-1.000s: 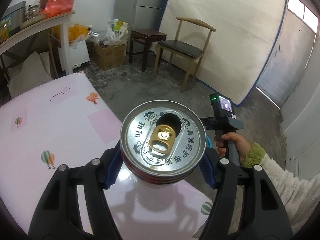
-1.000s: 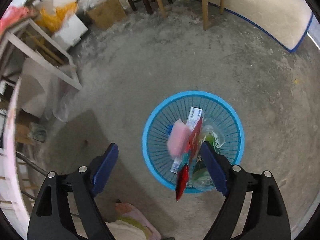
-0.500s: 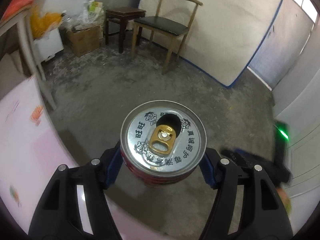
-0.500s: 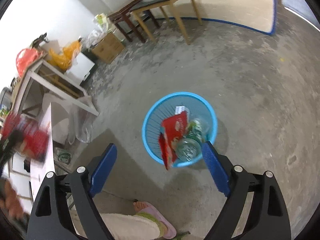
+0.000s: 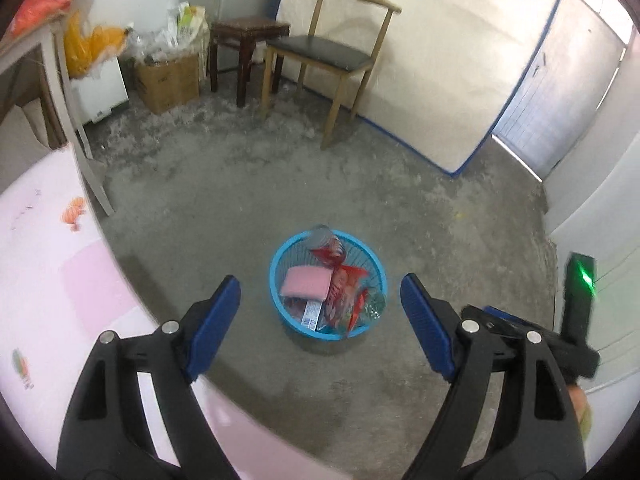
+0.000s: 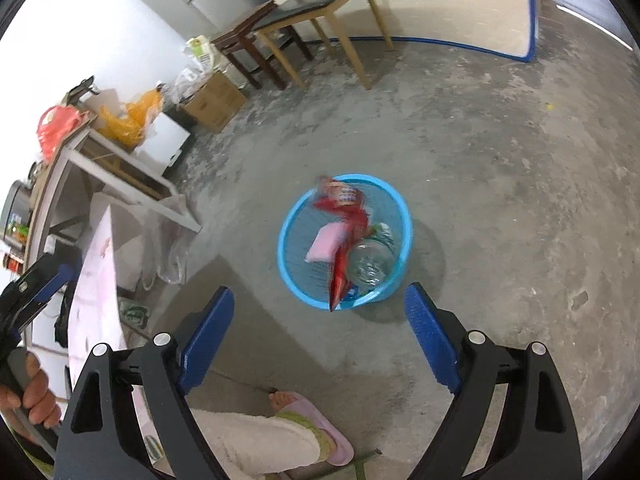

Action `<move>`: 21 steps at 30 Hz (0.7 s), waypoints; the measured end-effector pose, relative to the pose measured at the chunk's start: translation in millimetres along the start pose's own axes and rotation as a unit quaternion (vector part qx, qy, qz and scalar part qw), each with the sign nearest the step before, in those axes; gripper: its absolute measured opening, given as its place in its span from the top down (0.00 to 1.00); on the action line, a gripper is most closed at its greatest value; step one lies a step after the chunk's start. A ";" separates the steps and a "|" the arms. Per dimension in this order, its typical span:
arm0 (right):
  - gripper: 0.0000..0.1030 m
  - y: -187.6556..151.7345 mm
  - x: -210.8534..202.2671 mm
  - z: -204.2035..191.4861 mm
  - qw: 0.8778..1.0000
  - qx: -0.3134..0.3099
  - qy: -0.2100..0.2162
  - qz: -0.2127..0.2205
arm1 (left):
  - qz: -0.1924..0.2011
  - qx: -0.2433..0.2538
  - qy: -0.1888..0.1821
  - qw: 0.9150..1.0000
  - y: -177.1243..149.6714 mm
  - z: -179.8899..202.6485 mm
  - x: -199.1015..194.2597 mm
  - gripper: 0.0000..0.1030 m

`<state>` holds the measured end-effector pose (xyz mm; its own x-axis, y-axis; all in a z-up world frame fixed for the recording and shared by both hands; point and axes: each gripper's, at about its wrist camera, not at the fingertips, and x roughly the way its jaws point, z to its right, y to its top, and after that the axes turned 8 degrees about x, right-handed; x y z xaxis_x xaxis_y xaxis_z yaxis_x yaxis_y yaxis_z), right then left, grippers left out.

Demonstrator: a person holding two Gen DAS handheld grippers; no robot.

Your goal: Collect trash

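A blue plastic basket (image 5: 276, 280) stands on the concrete floor, also in the right wrist view (image 6: 288, 256). A red drink can (image 5: 326, 245) is blurred at its far rim, also in the right wrist view (image 6: 338, 192). Inside lie a pink sponge (image 5: 306, 282), red wrappers (image 5: 346, 284) and a clear bottle (image 6: 370, 262). My left gripper (image 5: 320, 328) is open and empty, high above the basket. My right gripper (image 6: 318, 342) is open and empty, also above it.
A pink-covered table (image 5: 44, 280) edge is at the left. A wooden chair (image 5: 328, 48), a dark stool (image 5: 248, 32), a cardboard box (image 5: 168, 76) and a mattress (image 5: 440, 52) stand at the back wall. The person's slippered foot (image 6: 316, 420) is below the right gripper.
My left gripper opened and let go of the can, which dropped to the basket's rim. The left gripper swung off the table toward the basket. The right gripper rose and pulled back.
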<state>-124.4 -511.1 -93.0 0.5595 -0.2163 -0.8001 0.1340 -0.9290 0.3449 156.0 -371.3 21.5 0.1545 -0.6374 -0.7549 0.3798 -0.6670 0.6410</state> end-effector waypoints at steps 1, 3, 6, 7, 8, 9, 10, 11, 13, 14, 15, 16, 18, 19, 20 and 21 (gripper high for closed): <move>0.18 -2.0 -1.3 -3.9 1.000 -0.004 0.002 0.000 | 0.010 0.001 0.002 1.000 -6.6 -1.2 -14.2 0.24; 0.18 -4.5 -4.4 -11.0 1.000 -0.012 0.008 0.002 | 0.026 0.006 0.008 1.000 -20.1 -2.4 -38.2 0.24; 0.18 -9.4 -15.7 -20.2 1.000 -0.022 0.016 0.010 | 0.047 0.009 0.016 0.999 -37.9 -3.8 -65.6 0.24; 0.18 -11.1 -21.4 -23.8 0.999 -0.029 0.017 0.015 | 0.052 0.008 0.023 0.998 -46.4 -5.0 -75.9 0.24; 0.18 -13.3 -27.9 -27.4 0.999 -0.035 0.017 0.021 | 0.058 0.006 0.030 0.998 -53.7 -6.6 -84.9 0.24; 0.18 -15.9 -33.2 -30.6 0.999 -0.040 0.020 0.025 | 0.067 0.002 0.034 0.997 -65.5 -8.5 -97.0 0.24; 0.18 -19.2 -42.4 -34.9 0.998 -0.051 0.025 0.034 | 0.071 0.001 0.035 0.997 -73.2 -9.9 -104.5 0.23; 0.18 -23.0 -50.4 -39.6 0.997 -0.061 0.031 0.041 | 0.076 -0.002 0.042 0.996 -85.4 -11.7 -114.4 0.23; 0.18 -32.6 -65.1 -50.9 0.994 -0.087 0.043 0.053 | 0.085 -0.011 0.058 0.995 -108.5 -15.2 -131.2 0.20; 0.18 -38.6 -72.7 -58.1 0.992 -0.104 0.049 0.059 | 0.088 -0.016 0.066 0.994 -117.8 -15.8 -137.1 0.20; 0.16 -47.3 -82.0 -68.0 0.988 -0.126 0.055 0.067 | 0.092 -0.023 0.078 0.992 -132.7 -17.5 -146.5 0.19; 0.13 -54.7 -89.4 -76.8 0.985 -0.144 0.059 0.074 | 0.095 -0.030 0.087 0.991 -142.2 -18.3 -152.8 0.19; 0.10 -69.6 -101.4 -92.9 0.978 -0.176 0.069 0.087 | 0.098 -0.052 0.110 0.988 -162.4 -20.5 -165.6 0.17; 0.08 -81.4 -108.3 -104.8 0.972 -0.200 0.076 0.093 | 0.102 -0.071 0.122 0.985 -174.9 -22.7 -173.8 0.14; 0.07 -92.4 -113.9 -114.5 0.967 -0.221 0.082 0.099 | 0.105 -0.086 0.133 0.982 -184.2 -24.0 -180.1 0.13; 0.06 -106.9 -120.1 -127.2 0.959 -0.247 0.088 0.106 | 0.109 -0.108 0.149 0.977 -195.5 -24.4 -188.6 0.12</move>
<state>-101.9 -347.7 28.7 0.7412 -0.2906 -0.6051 0.3475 -0.6051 0.7163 74.9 -111.2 35.1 0.4996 -0.5938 -0.6307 0.4864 -0.4102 0.7715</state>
